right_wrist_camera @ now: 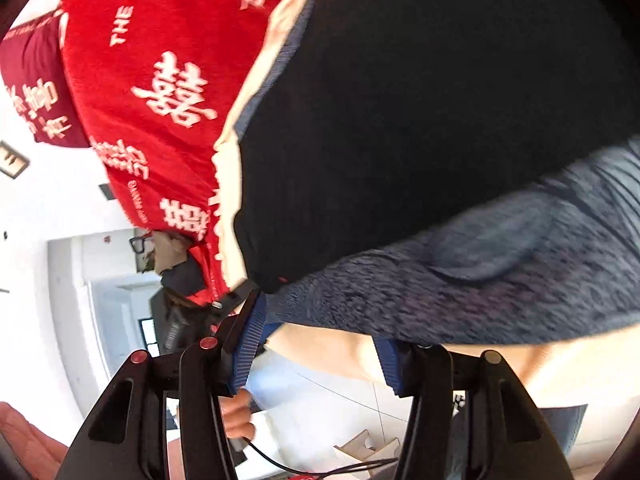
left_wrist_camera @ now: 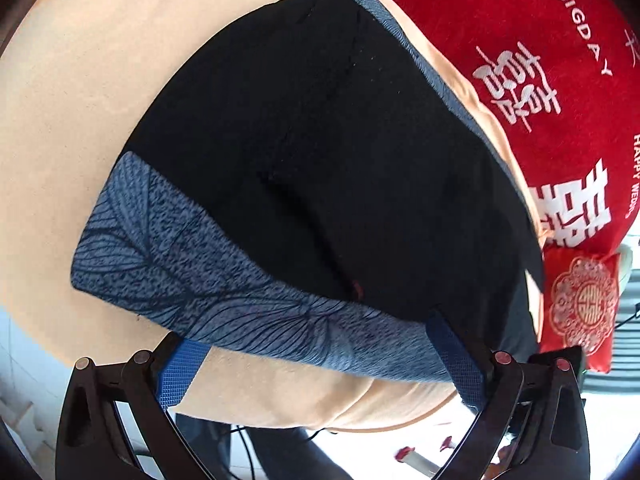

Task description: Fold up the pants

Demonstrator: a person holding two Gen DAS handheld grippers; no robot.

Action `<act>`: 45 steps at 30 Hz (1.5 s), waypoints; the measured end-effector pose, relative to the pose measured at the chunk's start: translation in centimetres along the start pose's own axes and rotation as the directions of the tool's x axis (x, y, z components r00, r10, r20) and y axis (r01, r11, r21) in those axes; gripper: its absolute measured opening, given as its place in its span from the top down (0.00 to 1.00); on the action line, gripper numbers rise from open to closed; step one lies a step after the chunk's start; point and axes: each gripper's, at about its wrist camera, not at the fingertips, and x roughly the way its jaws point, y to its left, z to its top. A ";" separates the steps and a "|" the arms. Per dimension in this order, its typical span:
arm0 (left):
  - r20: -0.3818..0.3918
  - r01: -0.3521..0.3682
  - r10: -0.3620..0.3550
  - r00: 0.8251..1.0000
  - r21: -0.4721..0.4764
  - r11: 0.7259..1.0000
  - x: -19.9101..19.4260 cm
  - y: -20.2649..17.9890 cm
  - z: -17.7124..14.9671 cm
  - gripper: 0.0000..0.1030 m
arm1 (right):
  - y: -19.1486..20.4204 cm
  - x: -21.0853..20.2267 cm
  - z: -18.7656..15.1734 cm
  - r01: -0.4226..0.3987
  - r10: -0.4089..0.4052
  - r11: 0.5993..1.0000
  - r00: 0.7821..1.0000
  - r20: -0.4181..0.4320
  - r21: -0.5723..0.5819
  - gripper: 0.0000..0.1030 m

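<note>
The pants (left_wrist_camera: 304, 168) are black with a blue-grey leaf-patterned band (left_wrist_camera: 224, 280) along the near edge. They lie folded flat on a peach-coloured bed sheet (left_wrist_camera: 72, 128). My left gripper (left_wrist_camera: 320, 364) is open, its blue pads (left_wrist_camera: 178, 376) spread at the band's near edge, not closed on cloth. In the right wrist view the same pants (right_wrist_camera: 420, 140) and patterned band (right_wrist_camera: 480, 272) fill the right side. My right gripper (right_wrist_camera: 324, 344) is open, its left pad (right_wrist_camera: 248, 344) beside the band's corner.
A red blanket with white characters (left_wrist_camera: 520, 60) lies beyond the pants, also in the right wrist view (right_wrist_camera: 160, 80). A small red cushion (left_wrist_camera: 580, 312) sits at the bed's edge. White floor tiles (right_wrist_camera: 320, 412), cables and a doorway (right_wrist_camera: 116, 320) lie below the bed edge.
</note>
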 end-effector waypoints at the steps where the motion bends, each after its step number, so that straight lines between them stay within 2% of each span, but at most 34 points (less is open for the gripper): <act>1: 0.002 0.000 0.000 1.000 -0.001 1.000 0.0 0.1 0.1 0.05 | -0.9 -0.6 -0.1 0.000 -0.001 1.000 1.000 0.018 0.028 0.45; 3: 0.003 -0.004 0.004 1.000 0.008 1.000 -0.1 0.1 0.1 0.08 | -2.3 -1.4 -0.3 -0.015 0.010 0.996 0.998 0.057 0.089 0.45; 5: 0.004 -0.026 0.026 1.000 0.026 0.999 -0.2 0.1 0.1 0.27 | -4.0 -2.4 -0.5 -0.070 0.051 0.981 0.993 0.111 0.183 0.45; 6: 0.008 -0.031 0.031 0.999 0.029 0.999 -0.6 0.5 0.3 0.36 | -4.7 -2.7 -0.6 -0.096 0.067 0.970 0.989 0.131 0.223 0.55; 7: 0.002 -0.026 0.026 1.000 0.033 0.999 -0.9 0.9 0.4 0.58 | -5.2 -2.9 -0.6 -0.126 0.087 0.955 0.985 0.150 0.269 0.72; 8: -0.010 -0.010 0.010 1.000 0.032 0.999 -1.1 1.5 0.6 0.75 | -5.2 -3.0 -0.6 -0.128 0.085 0.949 0.984 0.156 0.288 0.79; 9: -0.026 0.015 -0.014 1.000 0.020 1.000 -1.2 2.2 0.8 0.78 | -5.0 -3.3 -0.5 -0.108 0.066 0.952 0.986 0.150 0.287 0.89; 12: -0.031 0.006 -0.005 1.000 0.031 1.000 -1.7 2.1 1.3 0.78 | -1.9 -3.9 0.2 -0.029 0.009 0.981 0.994 0.106 0.189 0.89; 14: -0.014 -0.010 0.011 1.000 0.077 0.997 -2.9 0.6 1.5 0.78 | 0.9 -4.9 1.2 -0.008 -0.002 0.994 0.996 0.092 0.112 0.89; 17: 0.009 0.007 -0.008 1.000 0.085 0.996 -4.8 -1.1 2.3 0.78 | 5.3 -6.0 4.0 0.018 -0.017 1.000 0.998 0.064 -0.007 0.89; 20: 0.058 0.013 -0.019 0.998 0.102 0.995 -6.7 -3.8 4.7 0.78 | 8.9 -5.6 8.7 0.048 -0.047 0.993 0.999 0.010 -0.109 0.89; 24: 0.128 0.004 -0.022 0.991 0.140 0.990 -7.2 -7.7 9.0 0.78 | 11.2 -3.7 15.4 0.083 -0.093 0.977 0.995 -0.044 -0.194 0.86; 26: 0.185 -0.036 0.002 0.983 0.180 0.983 -6.0 -10.1 12.9 0.78 | 11.4 -2.2 19.5 0.098 -0.115 0.972 0.991 -0.070 -0.215 0.86; 29: 0.228 -0.090 0.045 0.973 0.188 0.978 -2.5 -12.4 18.2 0.77 | 10.8 0.7 25.2 0.135 -0.158 0.967 0.983 -0.093 -0.216 0.86; 31: 0.250 -0.169 0.120 0.961 0.185 0.968 1.0 -13.1 21.7 0.75 | 9.9 2.8 28.4 0.175 -0.200 0.960 0.975 -0.101 -0.218 0.86; 34: 0.233 -0.251 0.213 0.949 0.147 0.957 5.3 -12.5 24.5 0.71 | 7.7 6.2 31.8 0.250 -0.281 0.945 0.950 -0.134 -0.211 0.85; 35: 0.221 -0.287 0.255 0.941 0.129 0.949 6.8 -12.3 25.3 0.65 | 7.0 7.1 32.4 0.277 -0.311 0.937 0.939 -0.146 -0.212 0.85; 36: 0.222 -0.301 0.269 0.937 0.125 0.945 7.5 -12.3 25.7 0.64 | 6.4 7.8 32.8 0.290 -0.325 0.934 0.933 -0.157 -0.210 0.86; 38: 0.232 -0.330 0.296 0.927 0.128 0.935 7.8 -12.8 26.1 0.63 | 6.6 8.0 33.3 0.279 -0.316 0.937 0.934 -0.168 -0.209 0.85; 39: 0.229 -0.342 0.306 0.924 0.135 0.930 7.4 -13.1 26.2 0.63 | 7.0 7.9 33.1 0.279 -0.321 0.934 0.930 -0.181 -0.225 0.79; 40: 0.234 -0.345 0.308 0.922 0.141 0.928 6.6 -13.4 26.1 0.63 | 7.9 7.7 32.7 0.277 -0.333 0.921 0.925 -0.185 -0.272 0.61; 41: 0.240 -0.350 0.310 0.920 0.144 0.926 5.9 -13.7 26.0 0.63 | 9.0 7.3 32.2 0.278 -0.347 0.903 0.921 -0.174 -0.327 0.49; 42: 0.247 -0.359 0.318 0.916 0.147 0.922 5.0 -14.2 25.8 0.61 | 10.3 6.7 31.6 0.274 -0.356 0.882 0.921 -0.159 -0.383 0.27; 43: 0.256 -0.375 0.331 0.908 0.150 0.915 4.2 -14.6 25.5 0.48 | 11.7 5.8 30.6 0.275 -0.364 0.857 0.922 -0.133 -0.437 0.20; 44: 0.280 -0.411 0.359 0.890 0.157 0.898 3.1 -15.2 24.7 0.42 | 12.6 5.2 30.0 0.276 -0.367 0.842 0.923 -0.117 -0.463 0.20; 45: 0.287 -0.424 0.367 0.885 0.174 0.889 2.6 -15.5 24.1 0.42 | 13.1 4.7 29.3 0.268 -0.362 0.837 0.925 -0.118 -0.477 0.20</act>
